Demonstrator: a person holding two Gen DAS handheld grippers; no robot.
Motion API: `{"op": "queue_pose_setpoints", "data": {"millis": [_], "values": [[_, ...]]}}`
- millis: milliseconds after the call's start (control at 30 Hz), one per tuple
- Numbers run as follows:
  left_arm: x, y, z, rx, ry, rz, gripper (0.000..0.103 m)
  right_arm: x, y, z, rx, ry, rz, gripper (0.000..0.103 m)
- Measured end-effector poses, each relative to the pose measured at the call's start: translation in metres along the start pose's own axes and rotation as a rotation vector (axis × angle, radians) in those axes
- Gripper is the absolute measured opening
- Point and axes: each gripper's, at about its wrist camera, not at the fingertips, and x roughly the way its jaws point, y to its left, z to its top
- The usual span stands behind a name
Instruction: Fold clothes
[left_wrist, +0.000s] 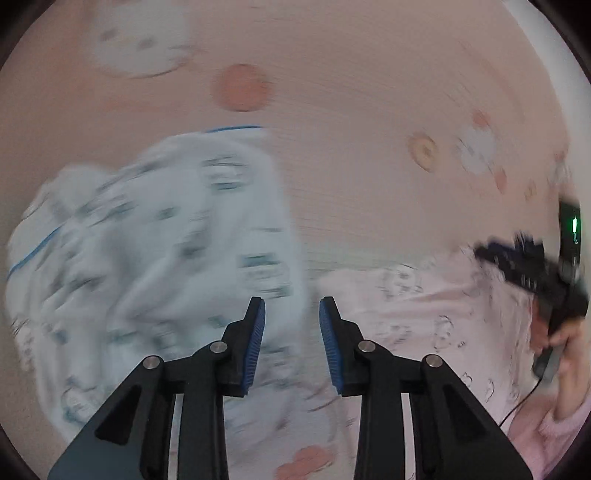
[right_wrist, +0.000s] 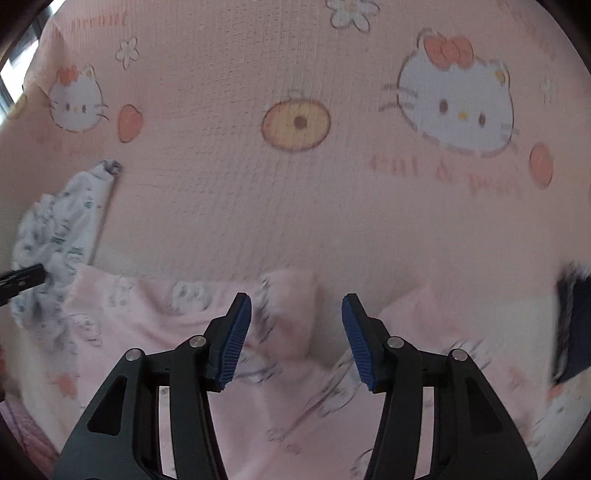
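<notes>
A pale pink garment with small cartoon prints (right_wrist: 155, 332) lies spread on the pink bed sheet, under both grippers; it also shows in the left wrist view (left_wrist: 424, 314). A crumpled white garment with grey-green prints and blue trim (left_wrist: 155, 240) lies to its left, and appears at the left edge of the right wrist view (right_wrist: 59, 236). My left gripper (left_wrist: 291, 332) is open and empty above the border between the two garments. My right gripper (right_wrist: 295, 332) is open and empty over the pink garment's upper edge. The view is motion-blurred.
The pink sheet (right_wrist: 295, 206) carries cat-face, doughnut and strawberry prints and stretches far beyond the clothes. A dark folded item (right_wrist: 572, 325) lies at the right edge. The person's hand on the right gripper's handle (left_wrist: 565, 332) shows at the right.
</notes>
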Motion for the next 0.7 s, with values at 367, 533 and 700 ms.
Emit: {"op": "queue_pose_setpoints", "data": {"millis": [367, 533, 700], "values": [[0.044, -0.048, 0.003, 0.208, 0.078, -0.035, 0.032, 0.023, 0.005, -0.015, -0.113, 0.054, 0.041, 0.029], [0.047, -0.050, -0.001, 0.267, 0.064, 0.017, 0.033, 0.008, -0.013, -0.010, -0.060, -0.042, -0.037, 0.019], [0.036, -0.023, 0.011, 0.151, -0.004, 0.007, 0.033, 0.013, -0.029, -0.009, 0.018, -0.019, 0.047, 0.015]]}}
